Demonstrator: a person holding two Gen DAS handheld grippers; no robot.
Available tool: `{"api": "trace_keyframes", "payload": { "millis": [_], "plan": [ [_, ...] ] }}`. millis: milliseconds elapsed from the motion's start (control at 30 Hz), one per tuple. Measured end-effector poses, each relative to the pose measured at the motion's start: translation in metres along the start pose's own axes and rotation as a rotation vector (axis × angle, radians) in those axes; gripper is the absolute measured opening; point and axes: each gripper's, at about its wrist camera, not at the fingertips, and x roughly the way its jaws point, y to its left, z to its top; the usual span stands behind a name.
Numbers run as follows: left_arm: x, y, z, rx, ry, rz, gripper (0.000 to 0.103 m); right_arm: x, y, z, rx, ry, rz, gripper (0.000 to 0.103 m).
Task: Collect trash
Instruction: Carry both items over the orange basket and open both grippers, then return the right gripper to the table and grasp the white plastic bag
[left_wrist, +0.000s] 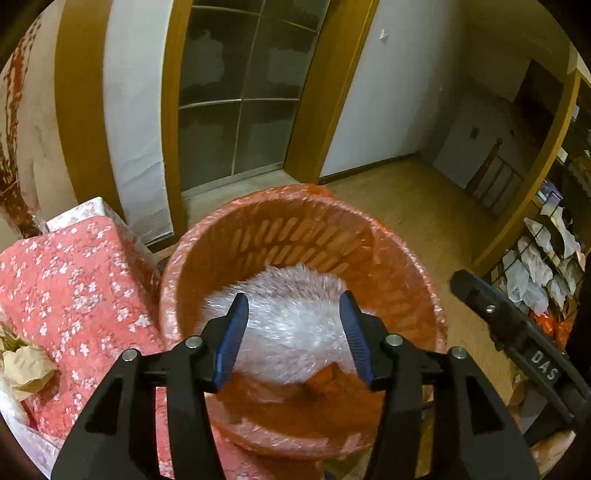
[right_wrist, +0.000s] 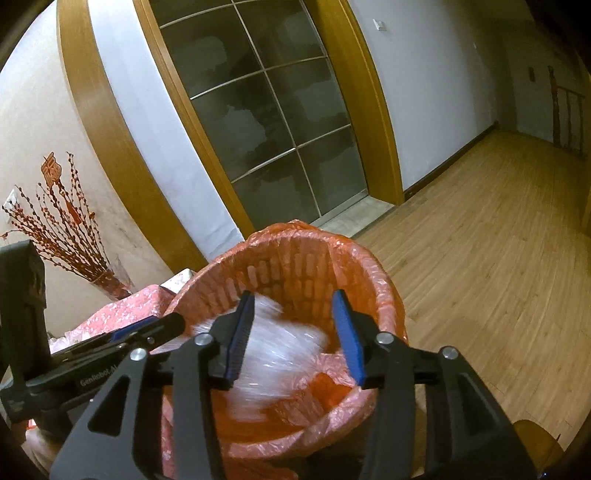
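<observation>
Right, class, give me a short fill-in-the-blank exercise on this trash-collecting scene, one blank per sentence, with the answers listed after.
1. The clear crumpled plastic lies inside the ____ basket.
2. The jaws of the left gripper and the right gripper both stand ____.
3. The cloth beside the basket is pink with a white ____ pattern.
4. A crumpled piece of ____ paper lies on that cloth.

Answers: orange; open; flower; brown
</observation>
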Motion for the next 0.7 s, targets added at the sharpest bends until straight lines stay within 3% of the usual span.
{"api": "trace_keyframes", "payload": {
  "millis": [167, 333, 400, 600, 700],
  "plan": [
    [-0.024, 0.014, -0.005, -0.026, -0.044, 0.042, 0.064, -0.015, 0.007, -0.001, -0.019, -0.046, -0.037, 0.06],
    [-0.058, 0.032, -0.017, -0.035, -0.099, 0.121, 0.07, -0.034, 0.028, -0.007, -0.081, -0.082, -0.035, 0.062],
    [-0.076, 0.04, -0.025, -0.04, -0.131, 0.175, 0.08, -0.039, 0.043, -0.011, -0.121, -0.093, -0.024, 0.065],
    [-0.13, 0.069, -0.053, -0.058, -0.217, 0.329, 0.08, -0.048, 0.098, -0.033, -0.236, -0.072, 0.074, 0.069],
    [-0.158, 0.086, -0.068, -0.066, -0.271, 0.435, 0.089, -0.049, 0.127, -0.046, -0.286, -0.051, 0.125, 0.071]
  ]
}}
